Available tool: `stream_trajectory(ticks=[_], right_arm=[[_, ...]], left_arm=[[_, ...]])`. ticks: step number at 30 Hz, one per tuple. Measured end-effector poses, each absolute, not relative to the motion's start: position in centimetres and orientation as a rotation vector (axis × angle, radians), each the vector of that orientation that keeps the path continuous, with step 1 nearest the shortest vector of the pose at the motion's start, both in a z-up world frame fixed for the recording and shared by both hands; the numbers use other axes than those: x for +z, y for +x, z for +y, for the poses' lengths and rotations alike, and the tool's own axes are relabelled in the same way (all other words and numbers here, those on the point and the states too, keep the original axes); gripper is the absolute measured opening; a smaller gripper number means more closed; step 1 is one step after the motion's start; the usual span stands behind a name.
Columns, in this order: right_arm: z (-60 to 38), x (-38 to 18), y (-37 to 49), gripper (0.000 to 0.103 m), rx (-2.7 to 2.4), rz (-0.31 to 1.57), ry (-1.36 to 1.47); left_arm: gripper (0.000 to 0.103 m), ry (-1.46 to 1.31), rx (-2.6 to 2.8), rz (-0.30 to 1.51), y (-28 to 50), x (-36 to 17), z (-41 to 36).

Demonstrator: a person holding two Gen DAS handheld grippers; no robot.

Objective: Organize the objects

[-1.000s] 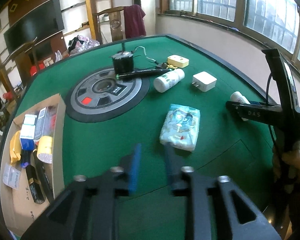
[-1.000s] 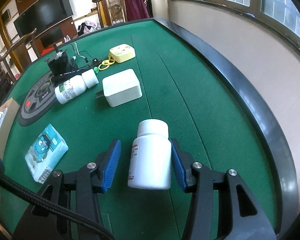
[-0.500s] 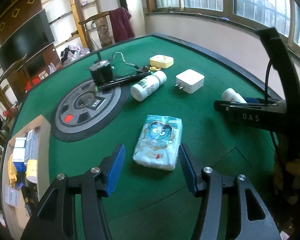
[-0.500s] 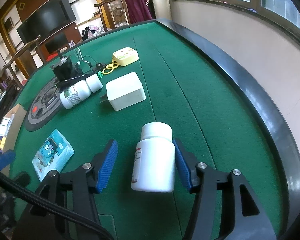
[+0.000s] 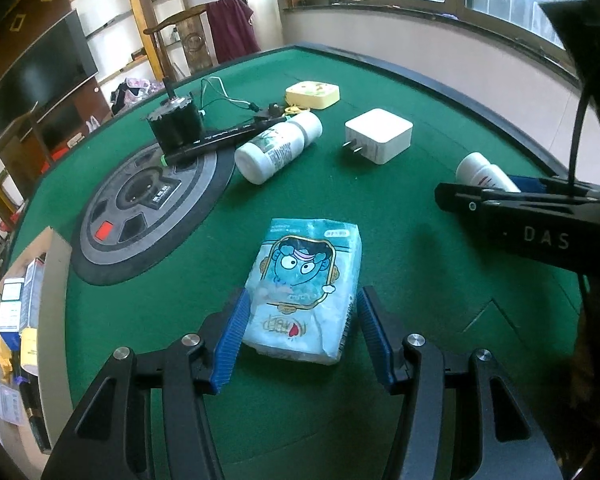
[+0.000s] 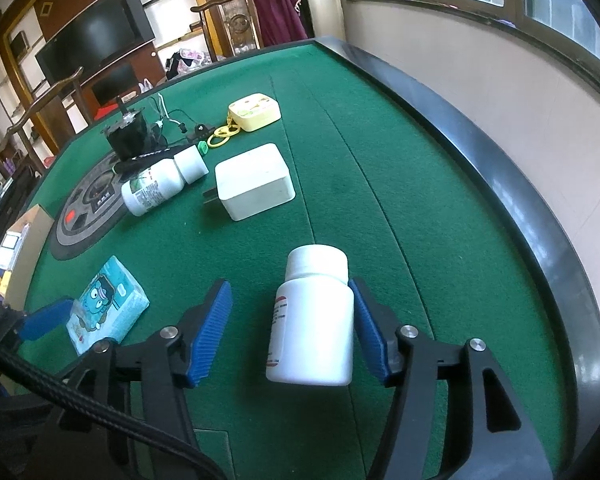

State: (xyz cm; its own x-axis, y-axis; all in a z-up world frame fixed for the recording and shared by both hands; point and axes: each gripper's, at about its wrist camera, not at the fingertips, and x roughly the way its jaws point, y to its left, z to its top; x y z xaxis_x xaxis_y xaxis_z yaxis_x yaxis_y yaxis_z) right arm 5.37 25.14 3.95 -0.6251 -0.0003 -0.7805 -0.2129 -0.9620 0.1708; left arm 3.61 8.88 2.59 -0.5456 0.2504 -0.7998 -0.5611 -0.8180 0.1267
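A light-blue tissue pack (image 5: 304,288) with a cartoon face lies on the green table. My left gripper (image 5: 300,336) is open, one finger on each side of the pack's near end. A white pill bottle (image 6: 314,320) lies between the open fingers of my right gripper (image 6: 288,332); its right side touches the right pad, and the left pad stands clear. The tissue pack also shows in the right wrist view (image 6: 106,306), and the bottle shows in the left wrist view (image 5: 482,170).
A second white bottle (image 5: 278,146), a white charger (image 5: 380,134), a yellow box (image 5: 312,94), a black motor (image 5: 176,124) and a black pen (image 5: 220,140) lie farther back. A cardboard box (image 5: 24,320) with several items sits at the left table edge.
My left gripper has opened and moved forward, so its fingers now straddle the tissue pack. My right gripper has opened wider around the white bottle.
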Motion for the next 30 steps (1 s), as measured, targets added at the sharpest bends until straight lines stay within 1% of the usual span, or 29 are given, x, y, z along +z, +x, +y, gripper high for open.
stream_trajectory(ticks=[5, 6, 7, 8, 9, 10, 11, 16, 23, 30], right_arm=[[24.8, 3.9, 5.3, 0.060, 2.694, 0.335, -1.303], [24.7, 3.9, 5.2, 0.060, 2.691, 0.326, -1.305], [24.7, 3.9, 5.2, 0.060, 2.689, 0.320, -1.305], [24.6, 3.9, 5.2, 0.059, 2.688, 0.315, -1.306], [24.6, 3.9, 5.3, 0.055, 2.682, 0.307, -1.305], [24.6, 3.9, 5.2, 0.039, 2.672, 0.292, -1.304], [24.6, 3.9, 5.3, 0.033, 2.665, 0.275, -1.304], [25.3, 4.1, 5.8, 0.033, 2.694, 0.366, -1.327], [25.8, 4.1, 6.8, 0.033, 2.713, 0.525, -1.352], [24.6, 4.9, 7.4, 0.033, 2.750, 0.578, -1.354]], left_arm=[[0.049, -1.106, 2.373, 0.523, 3.7, 2.3, 9.1], [0.046, -1.100, 2.374, 0.523, 3.8, 2.3, 9.1], [0.035, -1.083, 2.378, 0.545, 4.0, 2.3, 9.2], [0.031, -1.075, 2.379, 0.565, 4.1, 2.3, 9.3], [0.028, -1.065, 2.372, 0.559, 4.2, 2.5, 9.2], [0.023, -1.058, 2.365, 0.544, 4.3, 2.7, 9.0], [0.019, -1.057, 2.356, 0.526, 4.4, 3.0, 8.8], [0.011, -1.047, 2.355, 0.438, 4.4, 4.6, 7.3], [0.011, -1.001, 2.381, 0.273, 5.2, 7.2, 3.5], [0.011, -0.972, 2.461, 0.171, 6.1, 9.3, -1.3]])
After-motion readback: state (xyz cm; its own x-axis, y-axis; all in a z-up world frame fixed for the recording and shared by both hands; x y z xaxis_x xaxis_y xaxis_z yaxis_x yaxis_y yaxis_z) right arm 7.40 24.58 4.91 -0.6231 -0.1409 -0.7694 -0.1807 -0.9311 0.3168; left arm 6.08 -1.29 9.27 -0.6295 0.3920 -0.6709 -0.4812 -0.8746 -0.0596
